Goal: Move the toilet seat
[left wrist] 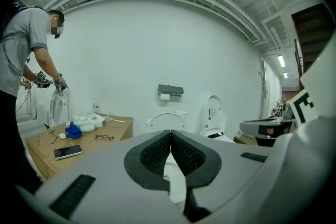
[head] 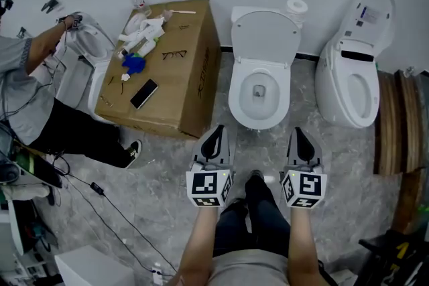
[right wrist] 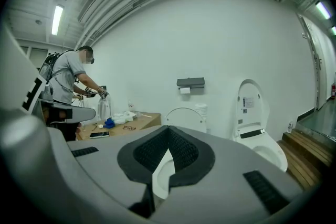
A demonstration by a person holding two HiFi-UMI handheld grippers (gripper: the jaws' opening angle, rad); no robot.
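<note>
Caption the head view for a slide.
Left tool and right tool, both shut and empty, face the middle toilet, lid up; cardboard box with phone and glasses beside it.

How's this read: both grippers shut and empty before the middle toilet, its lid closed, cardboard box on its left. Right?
Not quite: the lid of the middle toilet stands raised, not closed; the head view shows it. The rest holds: the left gripper and right gripper are shut and empty before it, with the cardboard box on its left.
</note>
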